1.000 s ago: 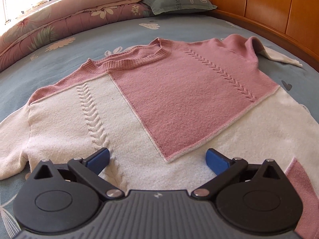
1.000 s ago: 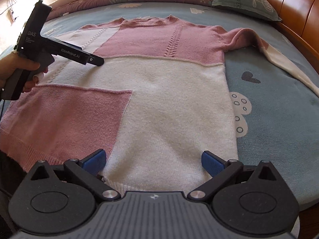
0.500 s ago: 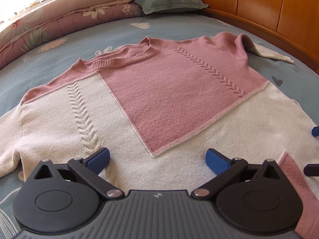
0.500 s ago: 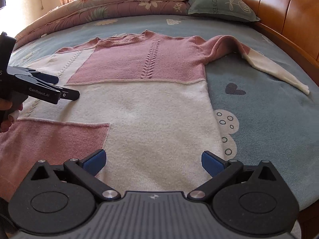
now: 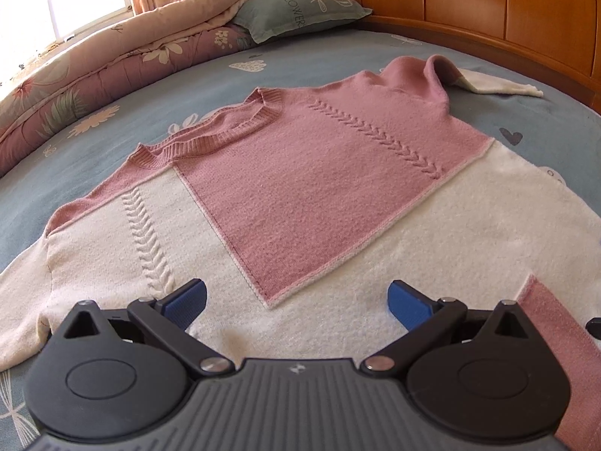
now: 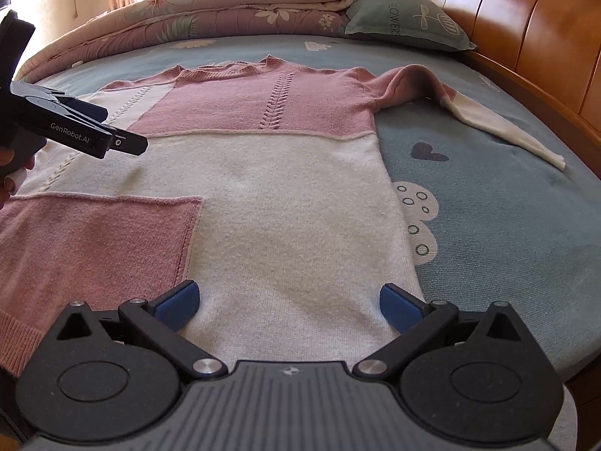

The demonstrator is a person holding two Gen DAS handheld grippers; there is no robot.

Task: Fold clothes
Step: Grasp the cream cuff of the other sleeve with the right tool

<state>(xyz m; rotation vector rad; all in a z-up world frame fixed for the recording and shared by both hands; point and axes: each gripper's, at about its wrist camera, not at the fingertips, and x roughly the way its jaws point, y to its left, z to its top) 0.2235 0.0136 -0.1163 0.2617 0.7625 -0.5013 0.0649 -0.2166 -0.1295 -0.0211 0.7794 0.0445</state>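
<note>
- Since a second ago both views have swung: the left gripper [image 5: 296,297] has shifted toward the left side of the sweater [image 5: 338,195], so more of the bedding at the back now shows, and in the right wrist view it has slid further out to the left edge while the far sleeve [image 6: 488,120] has come fully into sight.
- The sweater lies face up and spread flat on the bed [image 6: 507,225], neckline toward the pillow [image 6: 405,22], hem toward the person; that layout probably serves as the starting shape for a fold.
- The left gripper hovers over the cream chest panel near the left shoulder, jaws wide apart and holding nothing.
- The right gripper [image 6: 289,300] hangs above the lower cream body, close to the hem, jaws likewise spread and empty.
- The far sleeve trails out across the blue sheet toward the wooden headboard [image 6: 526,30], bent at the shoulder; the other sleeve [image 5: 22,300] lies at the left edge of the left wrist view.
- Judging by this, no fold has begun; the sleeves likely need bringing in over the body first.
- The rolled quilt [image 6: 188,11] sits well clear of the sweater.
</note>
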